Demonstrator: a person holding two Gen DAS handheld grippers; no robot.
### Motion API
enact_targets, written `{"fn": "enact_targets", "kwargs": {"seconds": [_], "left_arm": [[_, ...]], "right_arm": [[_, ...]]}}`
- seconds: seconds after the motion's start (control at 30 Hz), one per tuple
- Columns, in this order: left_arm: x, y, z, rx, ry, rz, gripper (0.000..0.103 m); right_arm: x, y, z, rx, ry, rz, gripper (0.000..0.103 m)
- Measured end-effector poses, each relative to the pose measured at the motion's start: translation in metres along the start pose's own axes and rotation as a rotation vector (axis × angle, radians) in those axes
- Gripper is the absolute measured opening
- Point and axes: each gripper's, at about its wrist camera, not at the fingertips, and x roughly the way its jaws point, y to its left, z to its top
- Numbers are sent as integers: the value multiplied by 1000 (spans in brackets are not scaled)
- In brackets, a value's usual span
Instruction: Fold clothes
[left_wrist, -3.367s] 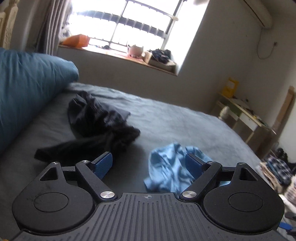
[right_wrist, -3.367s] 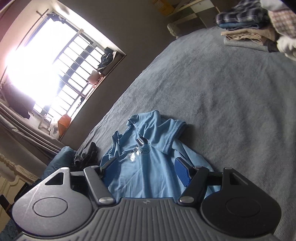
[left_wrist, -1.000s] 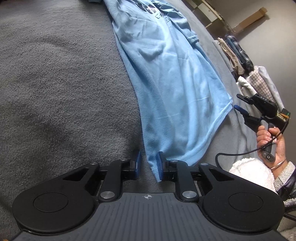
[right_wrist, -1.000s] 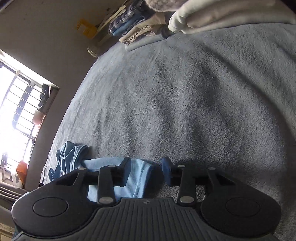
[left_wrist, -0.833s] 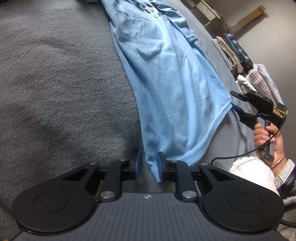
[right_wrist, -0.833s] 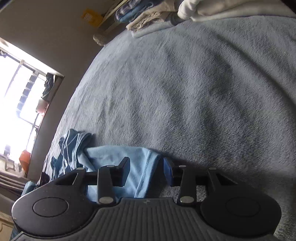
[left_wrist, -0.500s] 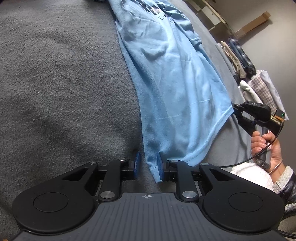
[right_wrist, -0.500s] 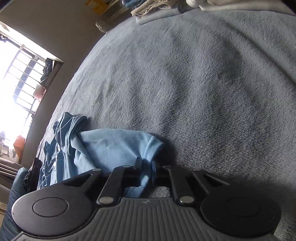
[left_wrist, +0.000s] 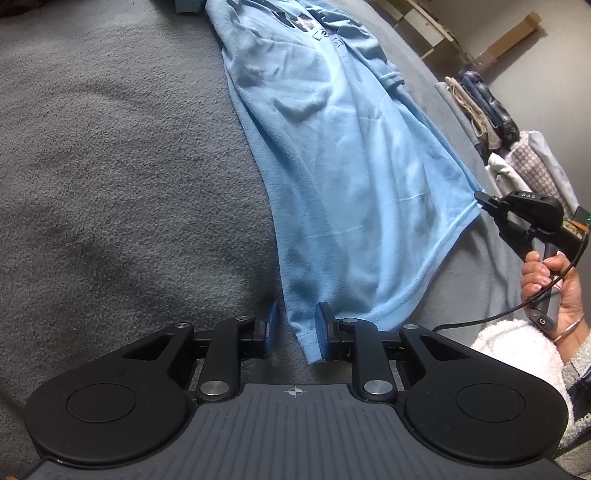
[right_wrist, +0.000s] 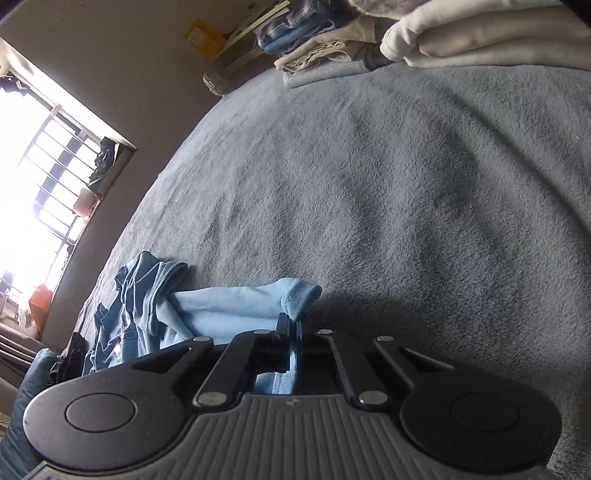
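While the grey blanket is lying bare on the left, the left gripper is hovering low with its blue pads narrowly apart, straddling the near hem corner of the light blue shirt. That shirt is stretching lengthwise across the bed. Further right, the right gripper is pinching the other hem corner tight. Folded clothes are sitting stacked beyond.

The left wrist view looks low and close along the grey fleece bed cover — toward the far stacked folded clothes. The right wrist view faces across, toward the barred window. Both share the light blue cotton shirt.
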Motion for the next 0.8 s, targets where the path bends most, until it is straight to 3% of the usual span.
{"fn": "enact_targets", "kwargs": {"seconds": [0.07, 0.3, 0.4, 0.6, 0.8], "left_arm": [[-4, 0, 0, -3, -19, 10, 1], [-50, 4, 4, 12, -133, 4, 0], [-55, 6, 2, 27, -94, -7, 0], [-47, 11, -4, 50, -4, -9, 0], [-58, 5, -3, 67, 17, -79, 0]], "right_arm": [[1, 2, 0, -13, 0, -12, 2], [-32, 20, 36, -39, -88, 6, 2], [-44, 24, 49, -57, -113, -5, 2], [-20, -11, 34, -49, -1, -172, 2], [-49, 5, 49, -92, -71, -110, 2]]}}
